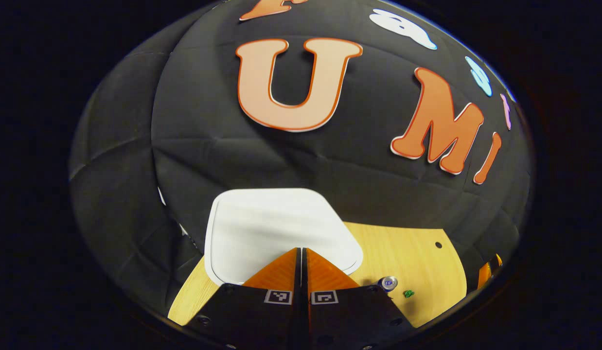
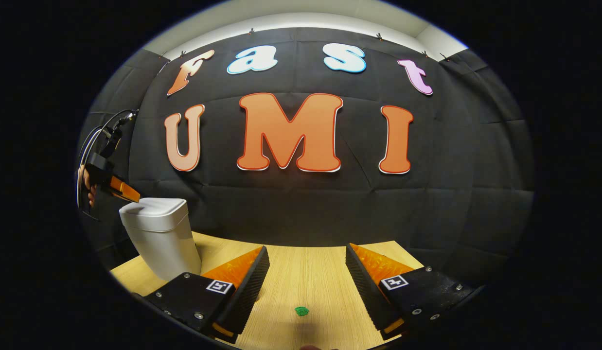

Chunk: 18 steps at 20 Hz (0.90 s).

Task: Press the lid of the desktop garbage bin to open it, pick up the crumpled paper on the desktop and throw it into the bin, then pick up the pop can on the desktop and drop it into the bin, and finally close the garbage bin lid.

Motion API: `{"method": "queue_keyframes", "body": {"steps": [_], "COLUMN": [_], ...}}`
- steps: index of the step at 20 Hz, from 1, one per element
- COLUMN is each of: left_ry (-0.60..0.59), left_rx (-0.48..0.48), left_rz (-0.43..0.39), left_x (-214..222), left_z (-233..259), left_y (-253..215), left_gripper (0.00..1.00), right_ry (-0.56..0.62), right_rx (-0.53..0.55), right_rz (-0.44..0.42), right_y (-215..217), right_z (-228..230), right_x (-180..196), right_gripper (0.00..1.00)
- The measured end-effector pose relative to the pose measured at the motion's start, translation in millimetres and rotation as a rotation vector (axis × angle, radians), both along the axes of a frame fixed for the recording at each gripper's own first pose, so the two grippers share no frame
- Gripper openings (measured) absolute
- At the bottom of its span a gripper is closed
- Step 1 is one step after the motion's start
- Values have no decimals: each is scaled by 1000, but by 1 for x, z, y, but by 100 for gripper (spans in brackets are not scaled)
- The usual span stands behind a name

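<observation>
The white desktop bin point(image 2: 161, 243) stands at the table's left with its lid point(image 1: 276, 228) down. My left gripper point(image 1: 301, 250) is shut with nothing in it, its tips right over the lid's near part. From the right gripper view the left gripper point(image 2: 123, 190) slants down onto the lid's top, held by a hand point(image 2: 89, 187). A small green crumpled paper point(image 2: 301, 310) lies on the table between and below the fingers of my open right gripper point(image 2: 306, 248). The pop can point(image 1: 388, 283) stands beside the paper point(image 1: 408, 293), right of the bin.
The light wooden table point(image 2: 306, 277) ends at the black cloth wall close behind the bin. A small dark hole point(image 1: 438, 245) marks the tabletop at the far right. Cables point(image 2: 99, 131) loop up from the left gripper.
</observation>
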State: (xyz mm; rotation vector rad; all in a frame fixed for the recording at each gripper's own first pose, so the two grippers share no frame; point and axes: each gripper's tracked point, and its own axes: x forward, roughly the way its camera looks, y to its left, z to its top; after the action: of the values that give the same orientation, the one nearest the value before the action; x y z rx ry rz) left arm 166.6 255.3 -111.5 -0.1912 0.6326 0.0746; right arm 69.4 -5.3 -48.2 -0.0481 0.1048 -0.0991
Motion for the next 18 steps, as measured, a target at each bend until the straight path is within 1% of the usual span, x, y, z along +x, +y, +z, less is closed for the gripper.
{"method": "queue_keyframes", "body": {"steps": [2, 3, 5, 6, 8, 11, 12, 14, 15, 16, 17, 18], "left_ry": [35, 14, 31, 32, 44, 76, 65, 65, 31, -29, -116, -192], "left_rx": [32, 35, 43, 43, -6, -125, -141, -108, -75, -46, -11, 30], "left_rz": [3, -2, -26, -25, -7, 29, 31, 20, 33, 43, 36, 45], "left_x": [3, 10, 11, 9, 11, 10, 9, 4, 1, 3, 6, 3], "left_z": [-11, -9, -10, -12, -14, -16, -16, -11, -3, 14, 40, 61], "left_y": [8, 8, 4, 6, 6, 3, 4, 4, 6, 5, 0, -8], "left_gripper": [0, 0, 0, 0, 0, 0, 0, 0, 0, 0, 1, 1], "right_ry": [15, 22, 29, 29, 29, 37, 40, 34, 28, 22, 16, 10], "right_rx": [7, 9, 10, 8, 9, 8, 14, 23, 26, 20, 12, 10], "right_rz": [-4, -6, -8, -11, -12, -5, 2, 11, 16, 15, 11, 10], "right_y": [0, 0, 0, 0, 0, 3, 5, 7, 8, 8, 6, 5], "right_z": [-5, -7, -9, -9, -10, -13, -12, -9, -5, -2, 2, 4], "right_x": [2, 3, 4, 4, 6, 7, 8, 9, 9, 8, 9, 8], "right_gripper": [94, 94, 94, 94, 94, 94, 94, 95, 95, 94, 95, 94]}}
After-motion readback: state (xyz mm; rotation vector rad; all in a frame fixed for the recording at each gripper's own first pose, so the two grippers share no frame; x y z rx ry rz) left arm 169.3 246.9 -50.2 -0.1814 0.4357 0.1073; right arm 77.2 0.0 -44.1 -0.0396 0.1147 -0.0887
